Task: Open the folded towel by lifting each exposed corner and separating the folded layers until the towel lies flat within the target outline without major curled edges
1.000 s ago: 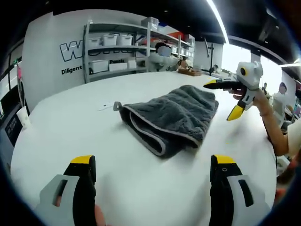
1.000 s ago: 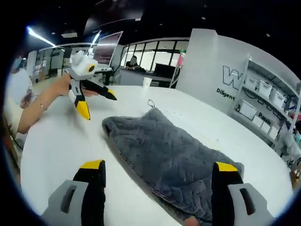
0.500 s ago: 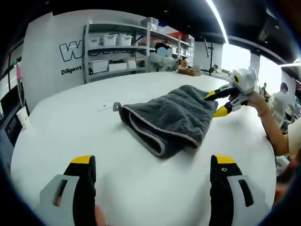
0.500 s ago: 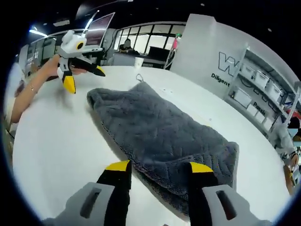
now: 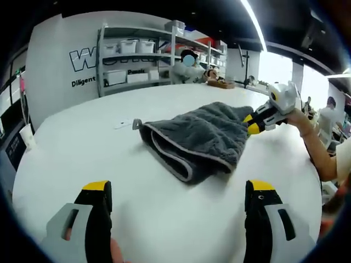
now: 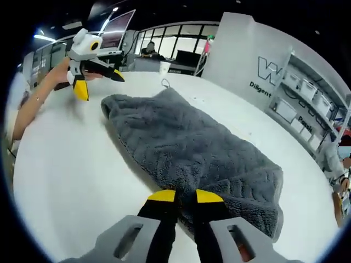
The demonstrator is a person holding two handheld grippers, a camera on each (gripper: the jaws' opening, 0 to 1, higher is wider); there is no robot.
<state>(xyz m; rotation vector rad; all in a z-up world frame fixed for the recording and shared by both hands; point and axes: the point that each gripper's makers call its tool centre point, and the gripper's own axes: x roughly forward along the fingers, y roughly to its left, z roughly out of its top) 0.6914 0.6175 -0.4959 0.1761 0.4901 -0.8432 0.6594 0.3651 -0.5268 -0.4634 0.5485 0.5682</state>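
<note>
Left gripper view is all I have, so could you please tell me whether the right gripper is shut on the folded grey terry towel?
Observer: Yes. In the right gripper view, the right gripper has its jaws nearly together, pinching the near edge of the folded grey terry towel.
Operator: Is that at a corner?
Observer: Not quite. The pinch sits along the edge, with the towel's corner off to one side.
Operator: And my left gripper?
Observer: The left gripper is open, held in a hand beyond the towel's far end, apart from it.

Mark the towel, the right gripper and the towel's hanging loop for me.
towel [image 6: 186, 148], right gripper view, middle of top layer
right gripper [image 6: 186, 196], right gripper view, between yellow tips
hanging loop [image 5: 136, 124], left gripper view, loop at corner
</note>
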